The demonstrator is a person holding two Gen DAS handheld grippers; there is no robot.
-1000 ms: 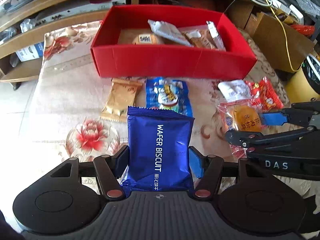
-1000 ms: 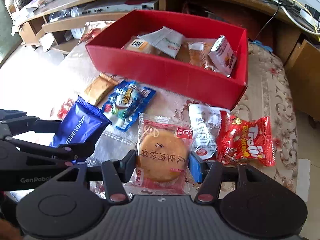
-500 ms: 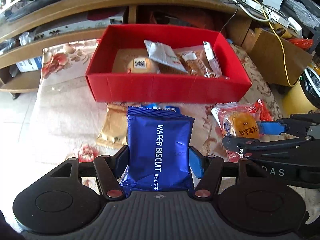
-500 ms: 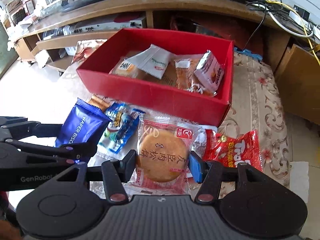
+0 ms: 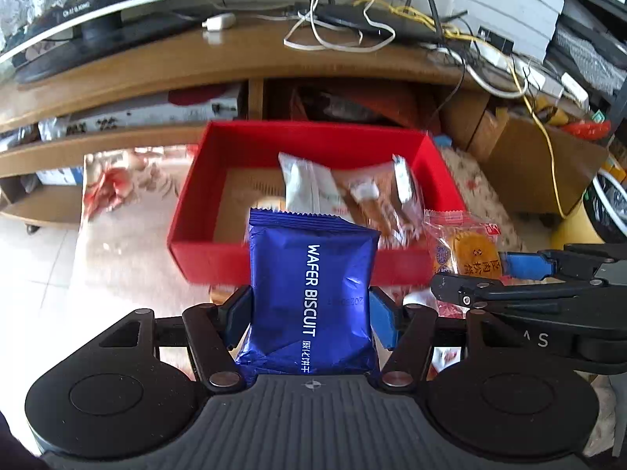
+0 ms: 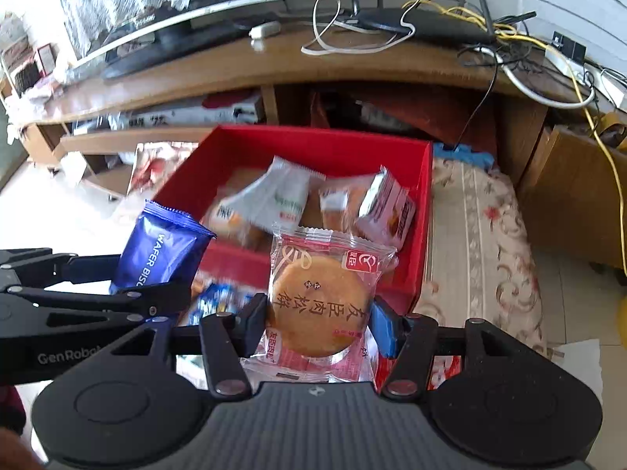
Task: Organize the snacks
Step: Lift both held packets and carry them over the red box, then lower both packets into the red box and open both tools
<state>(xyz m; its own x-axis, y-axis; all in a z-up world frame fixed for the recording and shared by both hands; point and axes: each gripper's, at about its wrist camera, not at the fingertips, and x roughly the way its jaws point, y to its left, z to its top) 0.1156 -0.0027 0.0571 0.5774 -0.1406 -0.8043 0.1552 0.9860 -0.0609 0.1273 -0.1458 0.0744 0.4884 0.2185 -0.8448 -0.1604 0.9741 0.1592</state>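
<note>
- I am holding the left gripper [image 5: 309,313] clamped on a blue wafer biscuit packet [image 5: 311,293]; both pads are pressing its sides, and the packet is standing upright between them.
- I am holding the right gripper [image 6: 319,321] clamped on a clear-wrapped round pastry [image 6: 321,305]; its pads are pressing the wrapper from both sides.
- Both packets are hanging in the air in front of the red box [image 5: 219,250], at about the level of its near wall.
- The red box is sitting on a floral cloth [image 6: 482,235] and is holding several packets, among them a white pouch [image 6: 274,199] and a small carton [image 6: 388,207] leaning at the right.
- A blue snack bag [image 6: 217,301] is lying on the cloth below the grippers, blurred.
- A wooden shelf unit [image 5: 156,66] is standing behind the box.
</note>
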